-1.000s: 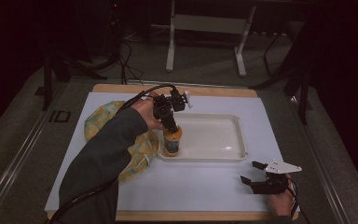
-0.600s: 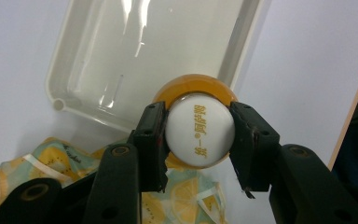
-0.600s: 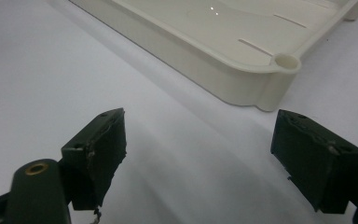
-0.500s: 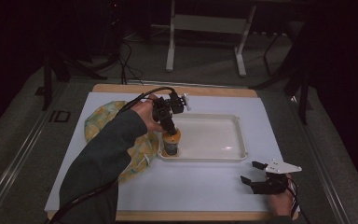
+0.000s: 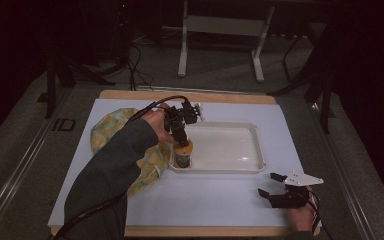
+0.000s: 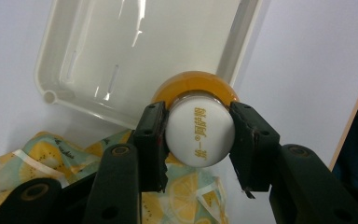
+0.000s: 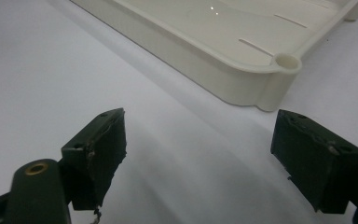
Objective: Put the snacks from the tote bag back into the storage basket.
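Note:
A small bottle with an orange body and a white cap stands upright in the near left corner of the white tray. My left gripper comes down on it from above, shut on the cap; in the left gripper view both pads press the cap's sides, and the orange shoulder shows past them. My right gripper rests low over the white mat near the table's front right, open with nothing between its fingers, pointing at a tray corner.
A yellow lemon-print cloth lies on the mat left of the tray, partly under the left forearm. The tray's inside is bare apart from the bottle. Dark floor and a stand's legs lie beyond the table.
The left gripper and bottle have barely shifted, staying at the tray's near left corner. The right gripper has not moved.

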Demonstrator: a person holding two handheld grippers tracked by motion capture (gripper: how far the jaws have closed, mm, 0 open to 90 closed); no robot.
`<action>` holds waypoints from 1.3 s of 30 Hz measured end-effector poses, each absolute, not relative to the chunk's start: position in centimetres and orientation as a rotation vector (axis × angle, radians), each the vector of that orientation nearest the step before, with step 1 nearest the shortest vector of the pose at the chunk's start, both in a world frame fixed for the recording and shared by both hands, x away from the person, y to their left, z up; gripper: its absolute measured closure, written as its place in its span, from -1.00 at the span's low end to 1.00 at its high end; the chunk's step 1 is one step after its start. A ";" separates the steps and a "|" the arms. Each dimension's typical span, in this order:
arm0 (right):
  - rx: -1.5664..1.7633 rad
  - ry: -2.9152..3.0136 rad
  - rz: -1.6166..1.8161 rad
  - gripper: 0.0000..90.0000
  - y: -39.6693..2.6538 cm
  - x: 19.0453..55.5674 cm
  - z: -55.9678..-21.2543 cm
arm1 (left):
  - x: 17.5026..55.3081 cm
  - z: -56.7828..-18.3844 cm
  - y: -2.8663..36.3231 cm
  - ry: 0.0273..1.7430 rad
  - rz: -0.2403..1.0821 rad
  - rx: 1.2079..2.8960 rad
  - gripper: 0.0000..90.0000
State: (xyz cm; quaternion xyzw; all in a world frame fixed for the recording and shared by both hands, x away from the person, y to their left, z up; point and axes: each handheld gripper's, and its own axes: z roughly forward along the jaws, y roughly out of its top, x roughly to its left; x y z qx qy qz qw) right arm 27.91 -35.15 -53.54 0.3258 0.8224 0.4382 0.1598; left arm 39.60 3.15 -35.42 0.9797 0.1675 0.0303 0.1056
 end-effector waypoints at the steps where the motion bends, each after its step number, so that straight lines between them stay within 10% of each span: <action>1: 0.931 2.350 1.252 -0.61 -35.1 27.9 -53.5 | 39.6 -35.5 3.1 0.495 0.088 2.887 0.31; 39: 0.926 2.349 1.250 -0.61 -35.1 27.9 -53.5 | 38.5 -33.5 4.4 0.462 0.142 2.767 0.02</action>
